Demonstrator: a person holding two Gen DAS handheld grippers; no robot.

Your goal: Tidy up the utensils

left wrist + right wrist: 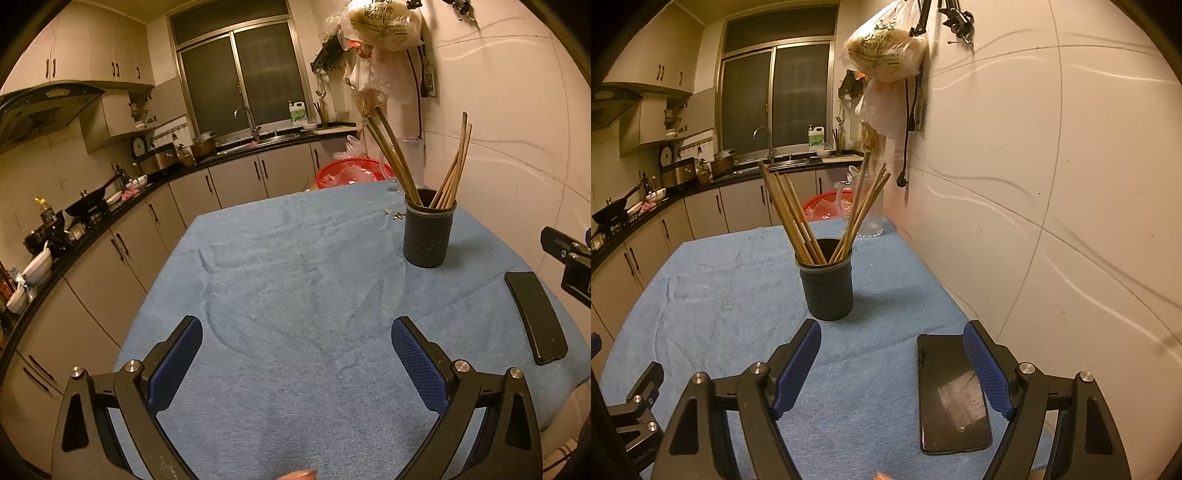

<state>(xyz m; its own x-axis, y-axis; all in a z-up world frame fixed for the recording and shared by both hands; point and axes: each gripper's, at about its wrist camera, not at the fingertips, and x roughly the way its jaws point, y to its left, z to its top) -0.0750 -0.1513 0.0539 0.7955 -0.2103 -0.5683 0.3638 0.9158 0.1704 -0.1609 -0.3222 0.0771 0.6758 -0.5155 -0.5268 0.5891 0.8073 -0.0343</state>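
A dark round holder (428, 236) stands upright on the blue cloth (295, 280), with several wooden chopsticks (452, 173) leaning out of it in two bunches. It also shows in the right wrist view (830, 288), with its chopsticks (792, 218), straight ahead of my right gripper. My left gripper (297, 339) is open and empty above the cloth, left of and nearer than the holder. My right gripper (892, 345) is open and empty, a short way in front of the holder.
A black phone (951, 395) lies flat on the cloth beside the right finger, near the white wall (1052, 184); it also shows in the left wrist view (535, 317). A clear jug (873, 214) and red basket (347, 171) stand beyond the table. Kitchen counter (110, 214) runs left.
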